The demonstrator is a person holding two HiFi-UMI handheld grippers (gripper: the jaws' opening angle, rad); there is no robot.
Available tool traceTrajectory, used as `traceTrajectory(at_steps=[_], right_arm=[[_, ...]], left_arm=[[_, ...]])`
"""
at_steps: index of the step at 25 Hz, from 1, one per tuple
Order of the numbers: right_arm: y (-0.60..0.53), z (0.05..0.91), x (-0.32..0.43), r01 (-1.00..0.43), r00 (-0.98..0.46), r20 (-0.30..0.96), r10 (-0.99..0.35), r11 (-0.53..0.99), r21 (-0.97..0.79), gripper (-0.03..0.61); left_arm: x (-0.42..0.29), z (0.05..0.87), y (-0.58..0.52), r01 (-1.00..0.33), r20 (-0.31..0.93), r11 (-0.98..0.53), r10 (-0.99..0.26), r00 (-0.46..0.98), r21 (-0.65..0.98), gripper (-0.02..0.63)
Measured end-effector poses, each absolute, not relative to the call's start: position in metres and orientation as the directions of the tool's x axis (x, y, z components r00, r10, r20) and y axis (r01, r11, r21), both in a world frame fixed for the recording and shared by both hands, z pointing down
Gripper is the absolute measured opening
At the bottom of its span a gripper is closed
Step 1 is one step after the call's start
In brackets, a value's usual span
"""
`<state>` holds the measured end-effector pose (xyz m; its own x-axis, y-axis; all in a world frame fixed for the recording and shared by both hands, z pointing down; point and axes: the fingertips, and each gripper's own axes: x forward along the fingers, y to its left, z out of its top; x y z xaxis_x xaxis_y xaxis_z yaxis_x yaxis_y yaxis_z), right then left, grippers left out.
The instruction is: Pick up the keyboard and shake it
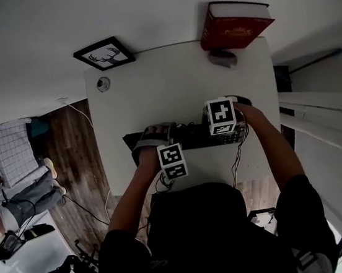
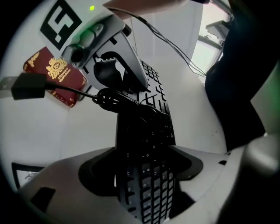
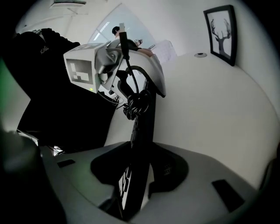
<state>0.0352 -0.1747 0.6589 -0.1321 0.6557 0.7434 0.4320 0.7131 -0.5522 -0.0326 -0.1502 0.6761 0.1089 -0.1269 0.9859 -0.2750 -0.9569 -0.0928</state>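
Observation:
A black keyboard (image 1: 191,138) lies across the near part of the white table (image 1: 170,83). My left gripper (image 1: 154,139) is at its left end and my right gripper (image 1: 213,132) at its right end. In the left gripper view, the keyboard (image 2: 148,131) runs between the jaws of my left gripper (image 2: 144,162), which stand wide with gaps on both sides. In the right gripper view, the keyboard (image 3: 142,131) stands edge-on between the jaws of my right gripper (image 3: 141,169), with a pale gap beside the right jaw. Its bundled cable (image 2: 114,99) hangs at the far end.
A red book (image 1: 234,24) leans at the table's far right corner over a grey object (image 1: 222,58). A framed deer picture (image 1: 104,54) and a small round object (image 1: 103,83) sit at the far left. The keyboard's USB plug (image 2: 26,86) dangles free.

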Motion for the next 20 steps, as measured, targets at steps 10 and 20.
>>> traceTrajectory(at_steps=[10,20], right_arm=[[-0.208,0.667,0.041,0.319,-0.370,0.929,0.018,0.942,0.108,0.241],[-0.206,0.701,0.044,0.313,-0.355,0.933,-0.064,0.932,0.183,0.150]], left_arm=[[-0.038,0.687,-0.163,-0.366,0.972,-0.922,0.043,0.229,0.127,0.352],[-0.036,0.703,-0.176,-0.268,0.977,-0.944,0.158,0.143,0.192,0.374]])
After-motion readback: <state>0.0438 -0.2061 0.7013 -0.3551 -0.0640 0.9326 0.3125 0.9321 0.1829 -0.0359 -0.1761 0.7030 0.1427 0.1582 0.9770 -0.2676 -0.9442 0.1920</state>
